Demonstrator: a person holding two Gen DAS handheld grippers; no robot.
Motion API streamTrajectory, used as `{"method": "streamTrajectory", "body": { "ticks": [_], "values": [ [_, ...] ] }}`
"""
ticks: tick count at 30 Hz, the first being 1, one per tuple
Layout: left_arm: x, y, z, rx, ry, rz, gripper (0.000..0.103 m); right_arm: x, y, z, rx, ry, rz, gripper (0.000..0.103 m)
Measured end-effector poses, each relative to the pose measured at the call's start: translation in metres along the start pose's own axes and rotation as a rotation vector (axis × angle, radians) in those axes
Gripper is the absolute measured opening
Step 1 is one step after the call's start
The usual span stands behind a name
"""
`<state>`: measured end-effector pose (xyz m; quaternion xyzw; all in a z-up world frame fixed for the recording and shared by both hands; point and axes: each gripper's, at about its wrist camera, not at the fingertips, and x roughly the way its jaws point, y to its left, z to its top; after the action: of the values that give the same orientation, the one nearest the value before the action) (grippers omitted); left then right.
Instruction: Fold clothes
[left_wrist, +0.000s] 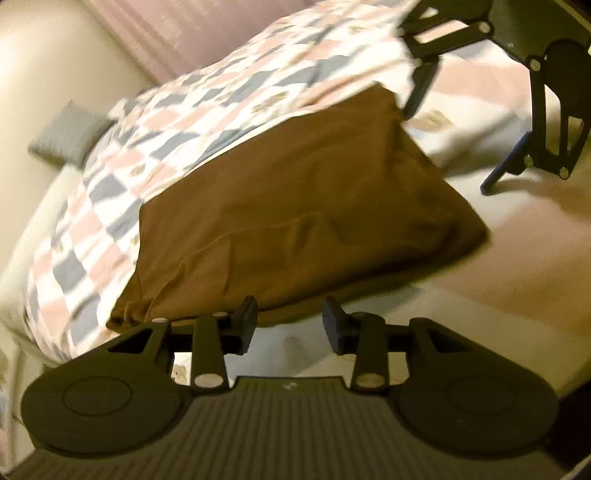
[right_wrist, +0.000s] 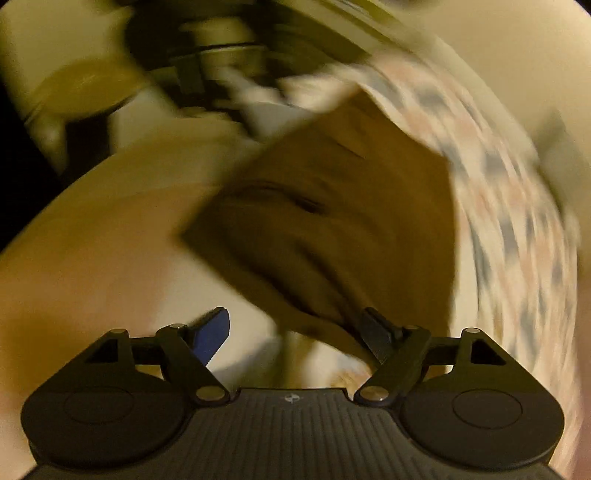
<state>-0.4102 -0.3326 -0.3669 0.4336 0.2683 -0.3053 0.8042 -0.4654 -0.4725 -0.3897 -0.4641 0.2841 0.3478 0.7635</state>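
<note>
Dim, warm yellowish light; heavy motion blur in the right wrist view, fisheye bending at edges.

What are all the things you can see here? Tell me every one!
brown garment: one, brown, folded flat on the bed, partly over the quilt's edge
patterned quilt: one, white with pink and blue-grey patches, on the bed behind the garment
bed sheet: one, cream, bare part beside the garment
grey cushion: one, grey, by the wall past the quilt
left claw: one, black, open, at the garment's near edge, holding nothing
right claw: one, black with blue pads, open, above the garment's corner; that view is blurred
</note>
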Motion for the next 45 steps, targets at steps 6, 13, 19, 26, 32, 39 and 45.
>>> {"method": "streamTrajectory", "body": {
  "ticks": [6, 13, 19, 26, 32, 39, 45],
  "values": [
    [-0.003, -0.033, -0.006, 0.137, -0.046, 0.023, 0.039, 0.019, 0.030, 0.011, -0.187, -0.108, -0.127, 0.077],
    [0.000, -0.064, -0.013, 0.356, -0.111, 0.107, 0.044, 0.026, 0.024, 0.019, -0.261, -0.149, -0.079, 0.015],
    [0.012, -0.073, -0.006, 0.456, -0.180, 0.128, 0.049, 0.009, -0.008, 0.031, -0.187, -0.180, -0.070, 0.014],
    [0.036, -0.073, 0.004, 0.423, -0.175, 0.115, 0.026, 0.006, -0.031, 0.042, -0.150, -0.206, -0.057, 0.014],
    [0.046, -0.063, 0.009, 0.324, -0.137, 0.095, 0.011, 0.009, -0.043, 0.014, -0.132, -0.119, -0.076, 0.047],
    [0.039, -0.043, 0.020, 0.241, -0.144, 0.095, 0.012, 0.031, -0.067, -0.060, -0.259, 0.070, -0.194, 0.048],
    [0.047, -0.062, 0.011, 0.328, -0.133, 0.107, 0.021, 0.058, -0.064, -0.073, -0.416, 0.006, -0.240, 0.049]
  ]
}}
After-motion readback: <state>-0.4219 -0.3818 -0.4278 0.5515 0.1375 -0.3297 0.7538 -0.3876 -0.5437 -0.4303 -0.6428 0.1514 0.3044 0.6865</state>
